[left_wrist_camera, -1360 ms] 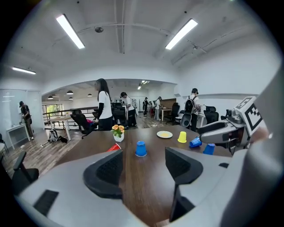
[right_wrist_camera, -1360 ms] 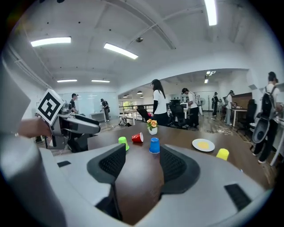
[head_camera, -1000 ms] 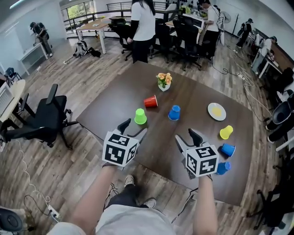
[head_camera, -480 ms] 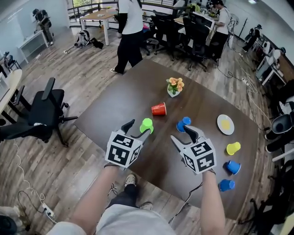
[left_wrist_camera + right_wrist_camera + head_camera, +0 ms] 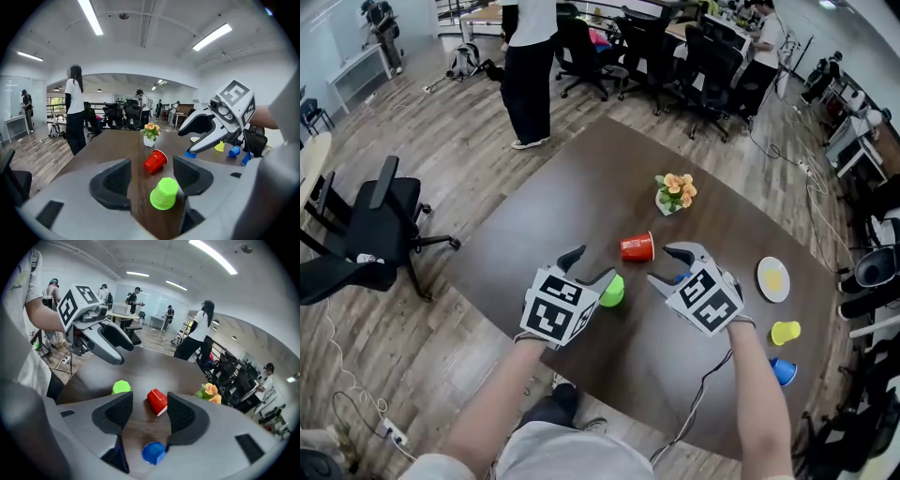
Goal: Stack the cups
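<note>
L gripper (image 5: pixel 591 263): jaws wide apart, nothing clamped. Green cup (image 5: pixel 164 193) stands base-up on the table (image 5: pixel 553 206) low btwn the pads, closer to the one on the right in the left gripper view, not squeezed. R gripper (image 5: pixel 659 263): jaws also spread wide, no grip. Blue cup (image 5: pixel 153 452) sits base-up btwn them, close to the gripper body, w/ no pad pressing on it. Red cup (image 5: pixel 636 247) lies on its side just past both sets of jaw tips, btwn the two grippers in head view, mouth toward the R gripper. Farther out, a small flower pot (image 5: pixel 675 192) stands upright near the table's far side. A plate (image 5: pixel 773 279) w/ sth yellow on it lies off to the right. Yellow cup (image 5: pixel 785 332) and second blue cup (image 5: pixel 783 371) are near the right edge, well apart from the grippers. Beyond the table: office chair (image 5: pixel 375 225) and a standing person (image 5: pixel 530 56).
</note>
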Demonstrator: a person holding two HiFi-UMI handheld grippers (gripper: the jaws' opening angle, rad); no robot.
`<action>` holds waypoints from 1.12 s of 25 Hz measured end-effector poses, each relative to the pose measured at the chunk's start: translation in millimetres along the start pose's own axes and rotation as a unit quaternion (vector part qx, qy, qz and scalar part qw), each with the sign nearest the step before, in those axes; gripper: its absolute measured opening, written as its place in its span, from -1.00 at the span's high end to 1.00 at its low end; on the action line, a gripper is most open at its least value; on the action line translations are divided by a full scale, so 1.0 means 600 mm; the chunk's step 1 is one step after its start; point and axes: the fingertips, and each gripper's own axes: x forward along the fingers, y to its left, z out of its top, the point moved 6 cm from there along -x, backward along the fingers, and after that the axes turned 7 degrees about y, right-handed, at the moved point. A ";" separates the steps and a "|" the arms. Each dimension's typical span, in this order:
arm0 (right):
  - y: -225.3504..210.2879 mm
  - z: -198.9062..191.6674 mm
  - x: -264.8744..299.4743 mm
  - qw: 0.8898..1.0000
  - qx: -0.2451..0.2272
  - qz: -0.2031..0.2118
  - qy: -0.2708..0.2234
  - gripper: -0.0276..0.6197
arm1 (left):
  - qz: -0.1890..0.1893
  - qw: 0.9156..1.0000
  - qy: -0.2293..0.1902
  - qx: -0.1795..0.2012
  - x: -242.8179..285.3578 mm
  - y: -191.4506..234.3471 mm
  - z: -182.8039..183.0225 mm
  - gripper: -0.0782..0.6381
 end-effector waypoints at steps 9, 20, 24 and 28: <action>-0.021 0.022 0.113 0.981 -0.149 0.047 0.113 0.22 | -0.025 0.999 0.031 0.006 0.052 0.042 0.000 0.01; -0.020 0.023 0.214 0.943 -0.259 0.093 0.190 0.22 | -0.045 0.998 0.044 0.008 0.086 0.082 -0.009 0.01; -0.018 0.021 0.239 0.932 -0.276 0.110 0.209 0.22 | -0.048 0.998 0.051 0.005 0.093 0.099 -0.012 0.01; -0.014 0.017 0.264 0.925 -0.285 0.116 0.224 0.22 | -0.049 0.997 0.055 -0.002 0.097 0.116 -0.019 0.01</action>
